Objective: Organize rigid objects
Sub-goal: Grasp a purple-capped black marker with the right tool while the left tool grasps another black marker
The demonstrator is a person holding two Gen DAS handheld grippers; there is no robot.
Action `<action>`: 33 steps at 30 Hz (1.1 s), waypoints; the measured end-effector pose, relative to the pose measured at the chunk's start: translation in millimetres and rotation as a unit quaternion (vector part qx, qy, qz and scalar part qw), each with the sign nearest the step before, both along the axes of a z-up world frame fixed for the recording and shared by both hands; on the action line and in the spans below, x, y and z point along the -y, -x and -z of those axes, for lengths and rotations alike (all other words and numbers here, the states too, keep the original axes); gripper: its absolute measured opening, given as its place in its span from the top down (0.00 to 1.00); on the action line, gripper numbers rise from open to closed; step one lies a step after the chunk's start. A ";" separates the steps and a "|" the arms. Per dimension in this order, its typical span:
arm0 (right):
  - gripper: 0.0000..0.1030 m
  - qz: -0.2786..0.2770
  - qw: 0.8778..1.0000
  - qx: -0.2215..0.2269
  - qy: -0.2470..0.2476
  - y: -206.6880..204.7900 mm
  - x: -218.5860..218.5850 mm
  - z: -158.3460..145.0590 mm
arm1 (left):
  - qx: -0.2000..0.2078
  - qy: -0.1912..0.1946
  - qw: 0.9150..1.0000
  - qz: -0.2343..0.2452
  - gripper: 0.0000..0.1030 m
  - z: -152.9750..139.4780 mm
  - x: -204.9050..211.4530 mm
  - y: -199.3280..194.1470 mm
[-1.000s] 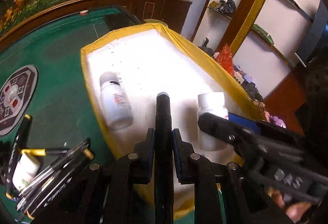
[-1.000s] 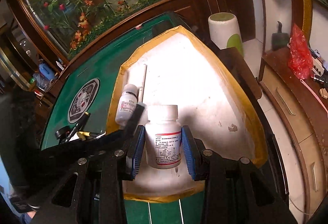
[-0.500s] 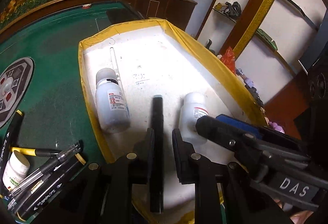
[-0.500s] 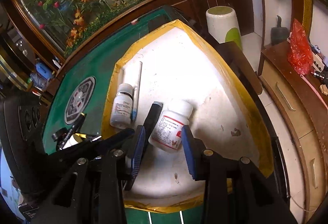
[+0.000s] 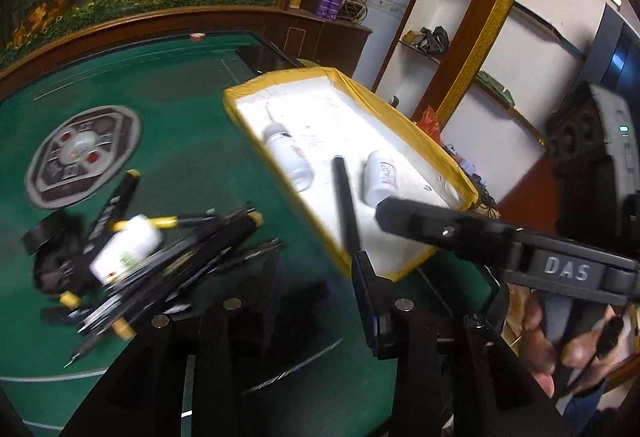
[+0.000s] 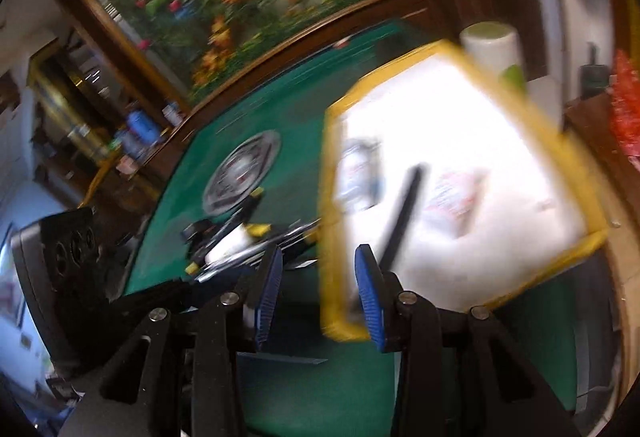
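Both tongs are empty: the left tongs (image 5: 316, 301) are opening, the right tongs (image 6: 318, 289) part-open. Two bottles and a black marker (image 5: 345, 209) lie in the yellow-rimmed tray (image 5: 400, 125). Next, approach the pen pile (image 5: 168, 257) on the table's green felt low, and isolate one pen.

Both wrist views slant down from close above, sharing the yellow-rimmed tray (image 5: 404, 119) (image 6: 330, 173) and green table (image 5: 172, 109) (image 6: 288, 109).

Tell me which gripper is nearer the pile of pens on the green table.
Left. The left gripper hangs just beside the pen pile, fingers opening with nothing between them. The right gripper sits by the yellow-rimmed tray corner, farther from the pens, also empty.
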State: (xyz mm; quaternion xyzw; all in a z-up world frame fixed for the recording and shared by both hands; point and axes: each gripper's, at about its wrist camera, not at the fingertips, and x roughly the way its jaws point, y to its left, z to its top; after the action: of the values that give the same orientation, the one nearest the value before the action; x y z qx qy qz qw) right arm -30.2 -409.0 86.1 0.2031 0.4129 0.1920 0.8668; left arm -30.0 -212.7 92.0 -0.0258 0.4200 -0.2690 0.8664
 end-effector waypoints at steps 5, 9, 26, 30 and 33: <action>0.64 -0.098 0.995 -0.029 0.007 -2.4 -68.3 15.0 | 0.020 0.004 0.999 -0.043 0.52 -5.9 -71.9 16.3; 0.64 -0.117 0.991 -0.045 0.053 -15.4 -100.8 31.3 | 0.017 -0.002 0.996 -0.087 0.52 2.6 -120.8 20.5; 0.63 -0.236 0.954 -0.059 0.176 12.2 -162.3 58.1 | -0.006 -0.007 0.993 -0.118 0.52 35.7 -187.7 21.1; 0.80 -0.264 0.931 -0.022 0.252 29.5 -175.2 58.5 | -0.002 -0.015 0.995 -0.102 0.52 32.4 -178.9 22.6; 0.85 -0.251 0.932 -0.016 0.262 32.8 -166.5 57.5 | 0.001 -0.021 0.996 -0.081 0.52 26.1 -165.9 22.3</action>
State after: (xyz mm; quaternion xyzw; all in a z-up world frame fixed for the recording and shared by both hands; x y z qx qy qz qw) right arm -63.1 -242.5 28.6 -0.1383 0.5001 0.2848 0.8060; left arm -52.4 -46.8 65.9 -0.0415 0.4211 -0.1890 0.8861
